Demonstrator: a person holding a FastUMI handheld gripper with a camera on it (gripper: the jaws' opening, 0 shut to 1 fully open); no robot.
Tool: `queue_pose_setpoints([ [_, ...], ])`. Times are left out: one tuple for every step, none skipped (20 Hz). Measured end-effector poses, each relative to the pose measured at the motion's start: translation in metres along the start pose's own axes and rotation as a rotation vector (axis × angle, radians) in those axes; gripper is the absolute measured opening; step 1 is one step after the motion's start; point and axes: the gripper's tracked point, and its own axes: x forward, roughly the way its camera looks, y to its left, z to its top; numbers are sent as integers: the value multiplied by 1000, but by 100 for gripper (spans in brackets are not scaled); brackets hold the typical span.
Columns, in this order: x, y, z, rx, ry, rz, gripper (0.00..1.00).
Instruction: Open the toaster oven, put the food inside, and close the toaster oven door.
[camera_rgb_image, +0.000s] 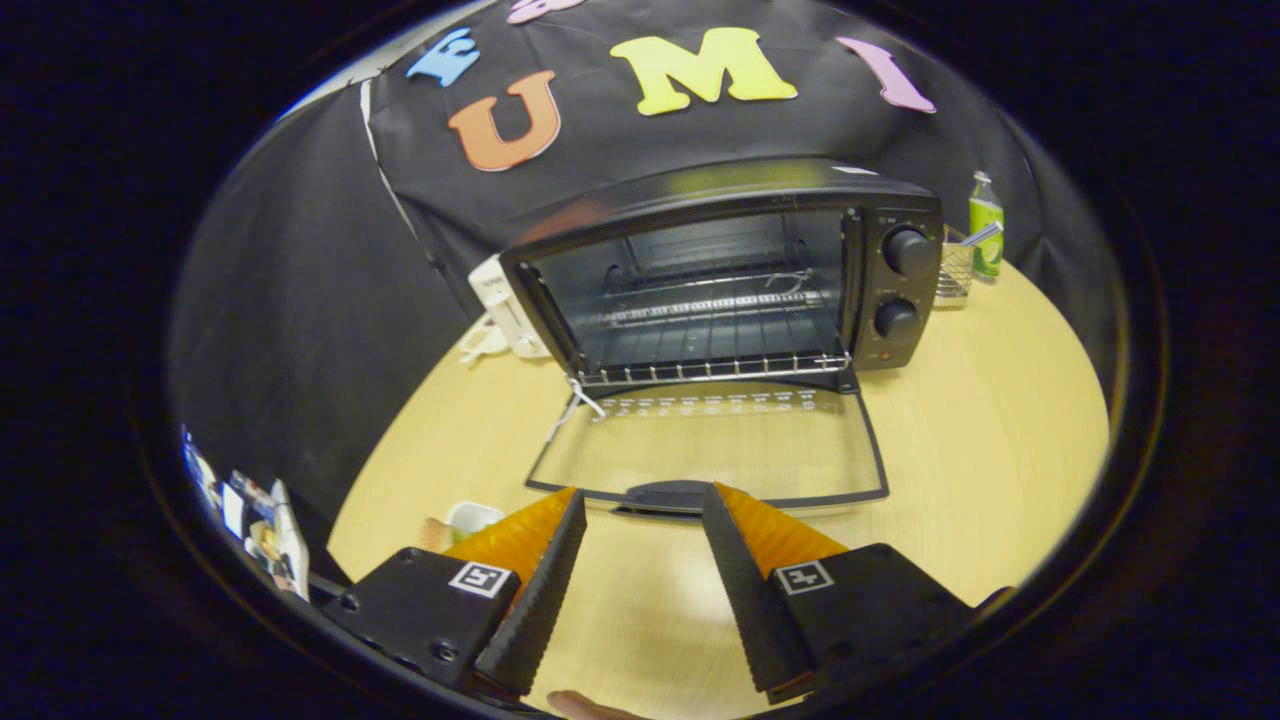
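1. Your tongs (643, 500) end in two long wedge-shaped fingers (545, 590) that taper toward the tips.
2. The inner face of each finger is ridged with fine saw-tooth serrations along its whole length.
3. The outer faces carry a ribbed, corrugated texture.
4. Each finger grows out of a blocky, matte housing with rounded corners.
5. On top of each housing sits a small square white tag printed with a black fiducial pattern.
6. The left housing shows round recessed screw holes along its near side.
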Motion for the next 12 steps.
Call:
queue_pose_setpoints([
  [-8,11,3,-8,13,44,81],
  [-15,22,3,-31,31,85,81],
  [-22,32,2,-62,52,114,81],
  [-26,40,0,-92,74,132,81],
  [-28,49,-4,-110,100,150,81],
  [-29,57,-10,-119,138,168,80],
  [-29,65,-18,-116,190,185,80],
  [-32,72,-27,-107,251,197,79],
  [-34,79,-38,-89,317,222,79],
  [-33,87,-46,-71,362,241,78],
  [-32,92,-50,-53,405,262,78],
  [-33,96,-54,-36,442,279,77],
])
